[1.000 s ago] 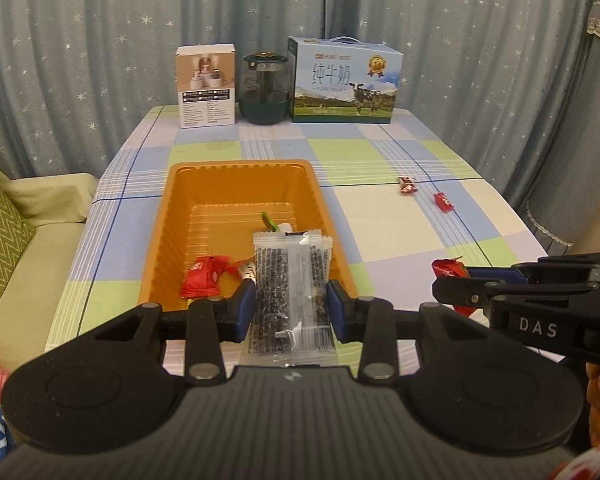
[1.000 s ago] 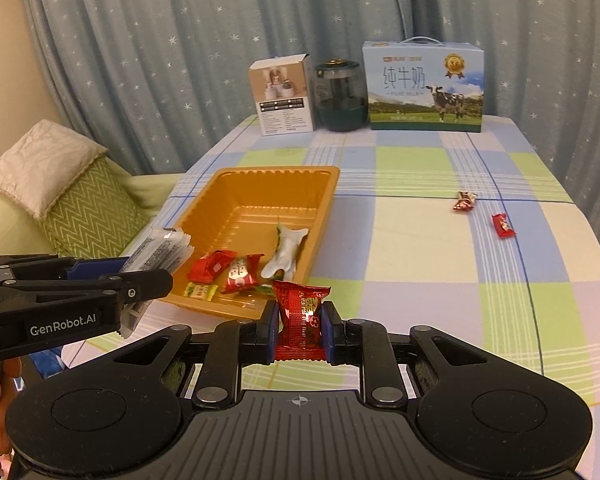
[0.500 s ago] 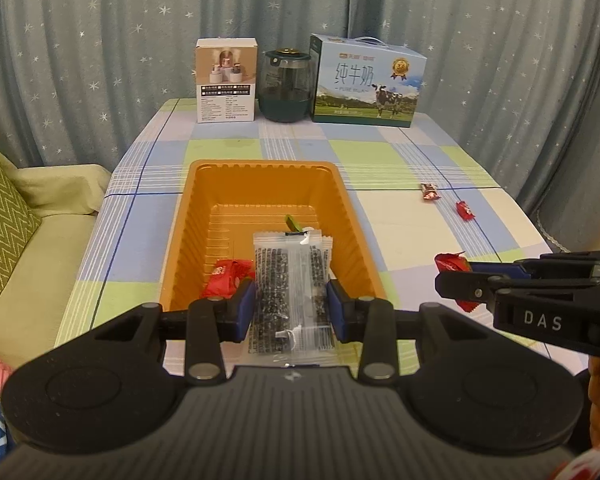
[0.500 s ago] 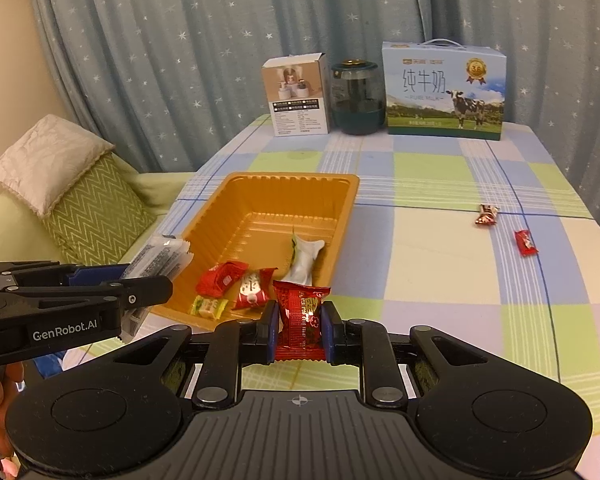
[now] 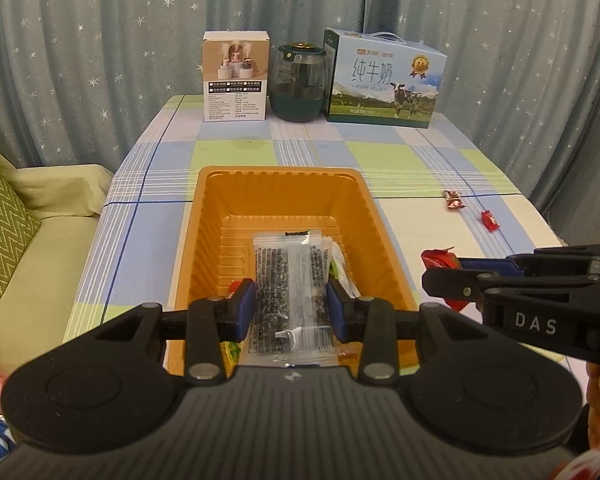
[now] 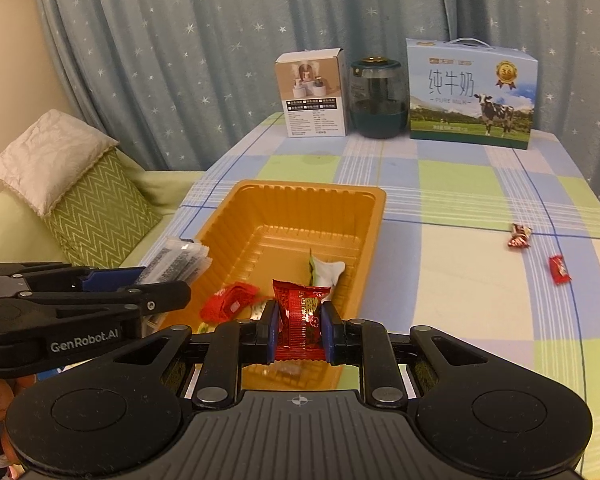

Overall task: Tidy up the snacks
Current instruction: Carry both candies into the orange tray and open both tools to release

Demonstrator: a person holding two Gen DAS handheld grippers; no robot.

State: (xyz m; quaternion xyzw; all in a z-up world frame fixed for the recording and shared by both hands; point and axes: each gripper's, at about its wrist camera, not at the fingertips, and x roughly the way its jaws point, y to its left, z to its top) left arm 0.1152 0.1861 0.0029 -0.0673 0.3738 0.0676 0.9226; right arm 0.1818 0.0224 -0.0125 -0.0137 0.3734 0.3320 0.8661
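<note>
My left gripper (image 5: 291, 306) is shut on a clear packet of dark seeds (image 5: 290, 276) and holds it over the near end of the orange tray (image 5: 280, 184). My right gripper (image 6: 300, 330) is shut on a red snack packet (image 6: 302, 320) above the tray's (image 6: 300, 196) near right corner. In the tray lie a red wrapper (image 6: 230, 300), a white packet (image 6: 328, 272) and a small green-yellow one, partly hidden. Two small red candies (image 6: 520, 236) (image 6: 559, 269) lie on the checked cloth at the right. The left gripper also shows in the right wrist view (image 6: 180, 284).
At the table's far edge stand a white box (image 5: 236, 76), a dark green jar (image 5: 299, 80) and a blue milk carton (image 5: 384, 80). A sofa with a green zigzag cushion (image 6: 96, 216) is to the left. Curtains hang behind.
Both grippers have moved forward over the tray with their packets still held. The tray now looks closer and larger in both views.
</note>
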